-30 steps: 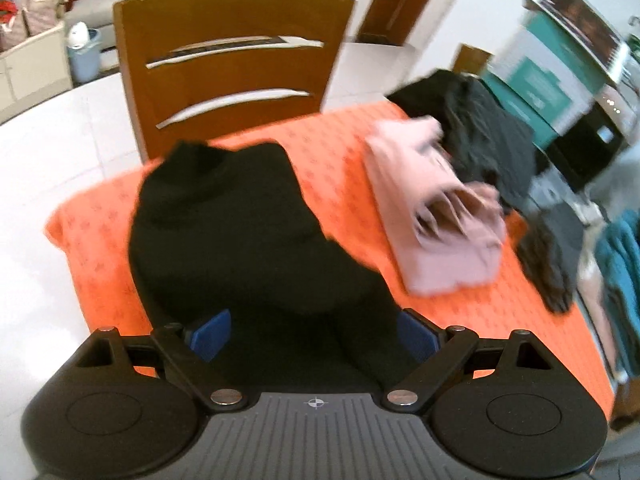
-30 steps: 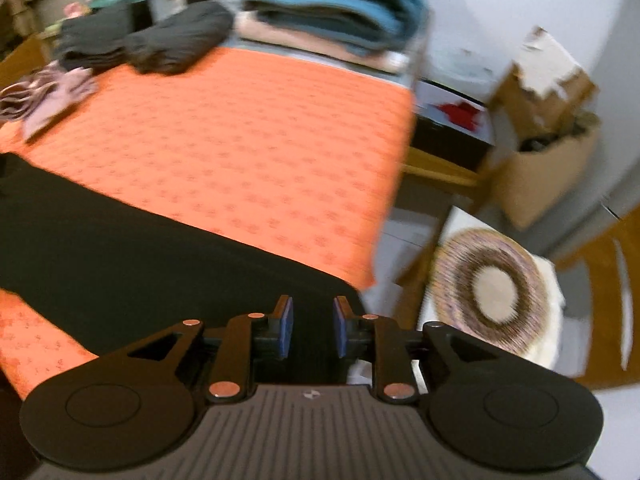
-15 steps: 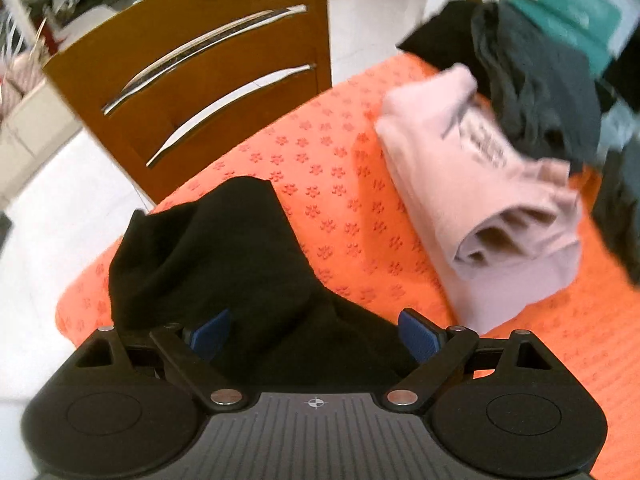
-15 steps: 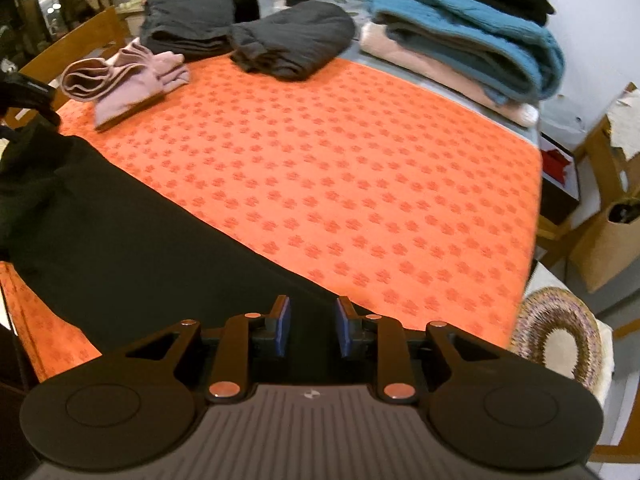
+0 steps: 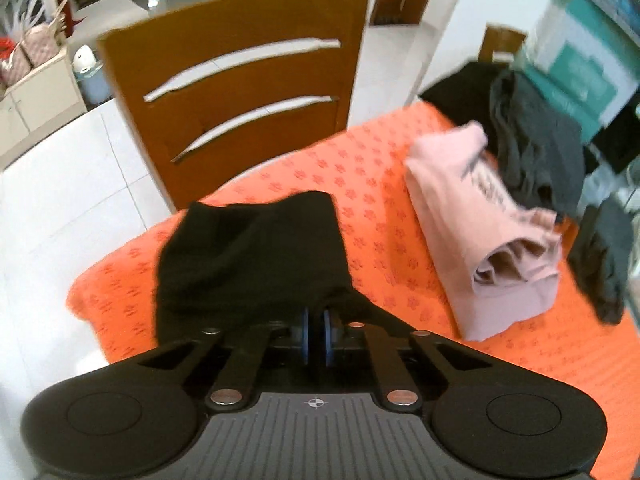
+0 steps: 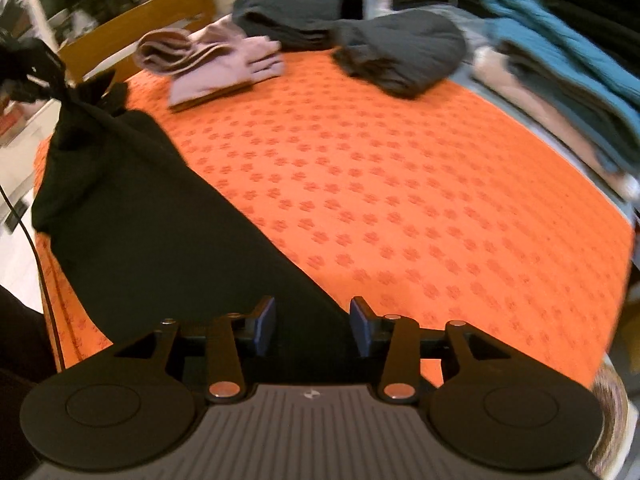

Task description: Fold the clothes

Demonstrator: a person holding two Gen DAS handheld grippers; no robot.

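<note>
A black garment [image 6: 160,224] lies stretched along the near-left edge of the table with the orange patterned cloth [image 6: 400,208]. My left gripper [image 5: 316,330] is shut on one end of the black garment [image 5: 252,256] and holds it bunched and lifted; that gripper shows at the far left of the right wrist view [image 6: 28,68]. My right gripper [image 6: 313,326] is open, its fingers either side of the garment's other end at the table's near edge.
A folded pink garment [image 5: 480,232] lies near the left gripper, with dark folded clothes [image 5: 536,148] behind it. A wooden chair [image 5: 248,92] stands at the table's end. Stacked blue and beige knitwear [image 6: 560,72] lines the far right edge.
My left gripper has shut on the black garment's end and lifted it. My right gripper has opened and let go of the other end.
</note>
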